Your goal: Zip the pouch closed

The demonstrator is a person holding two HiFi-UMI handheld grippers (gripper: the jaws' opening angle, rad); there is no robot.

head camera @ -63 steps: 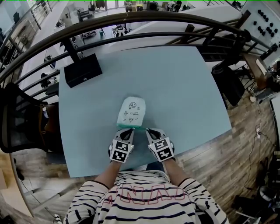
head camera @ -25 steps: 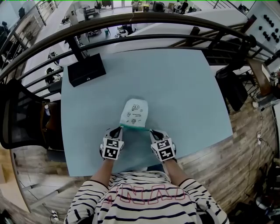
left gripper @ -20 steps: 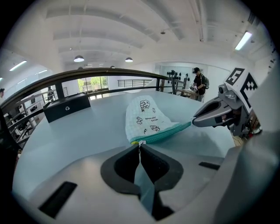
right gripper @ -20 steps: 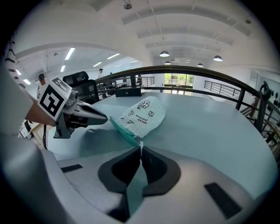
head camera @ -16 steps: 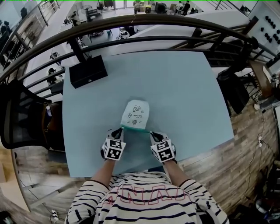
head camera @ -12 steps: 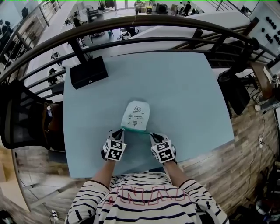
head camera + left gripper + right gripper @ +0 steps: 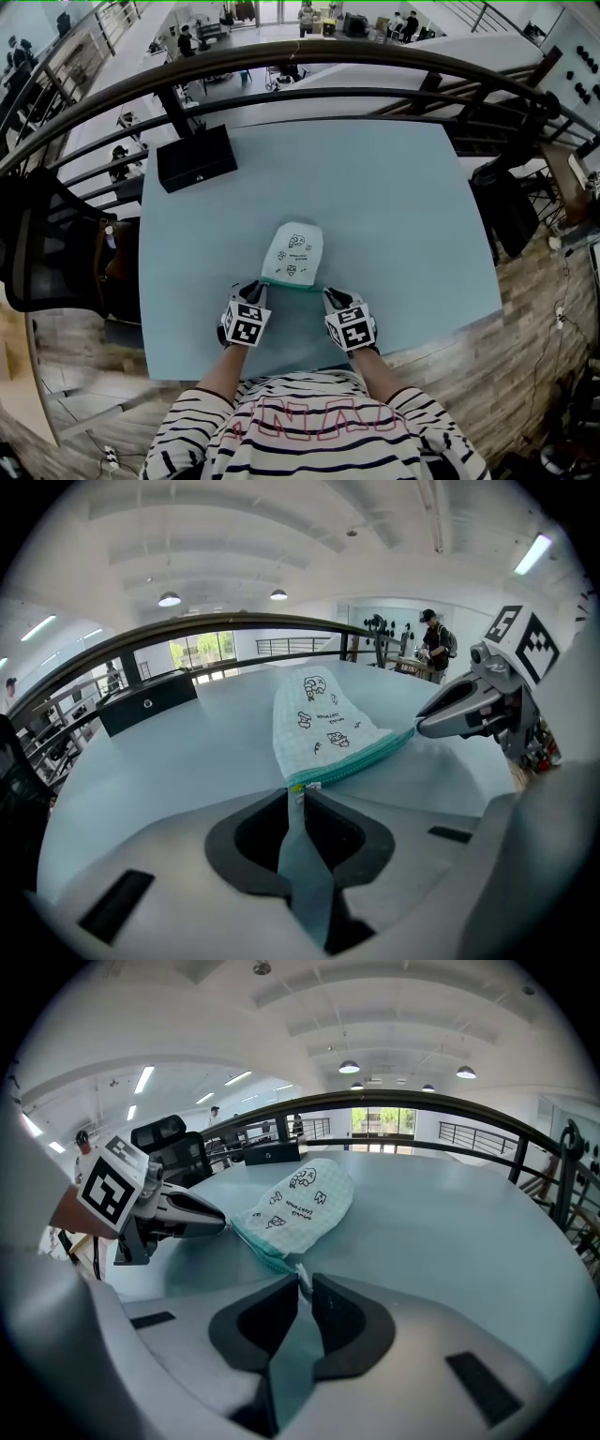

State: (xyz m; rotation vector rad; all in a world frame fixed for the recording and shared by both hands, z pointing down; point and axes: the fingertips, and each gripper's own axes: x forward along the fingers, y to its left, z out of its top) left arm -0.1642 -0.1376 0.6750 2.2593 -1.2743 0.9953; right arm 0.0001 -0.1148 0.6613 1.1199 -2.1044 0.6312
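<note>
- Now, farthest left and well back on the desk (image 7: 403, 206), a black box (image 7: 195, 157) sits apart from the work and plays no part in it.
- Next, the left hand-held gripper (image 7: 257, 288) points down at the near left corner of the pouch (image 7: 292, 253). Its jaws are pressed together on a small tab (image 7: 299, 793) at that end of the pouch, with no gap between them.
- In the middle, the pouch lies flat on the desk near the front edge, its printed white body pointing away from the person. Its teal zipper band (image 7: 361, 759) runs along the near edge from one gripper to the other.
- On the right, the right hand-held gripper (image 7: 330, 293) meets the near right corner. Its jaws stand almost together, pinching a small pale tab (image 7: 301, 1277) at that end.
- As for the step, the zipper band is held taut at both ends, which fits the zipping stroke at or close to its finish. The band looks flat and joined along its length, though I cannot tell which tab is the zip pull.
- If the zip is indeed fully shut, the next move calls for easing both grips open and lifting clear without dragging the pouch. If not, the end holding the pull must keep sliding while the other end stays anchored.
</note>
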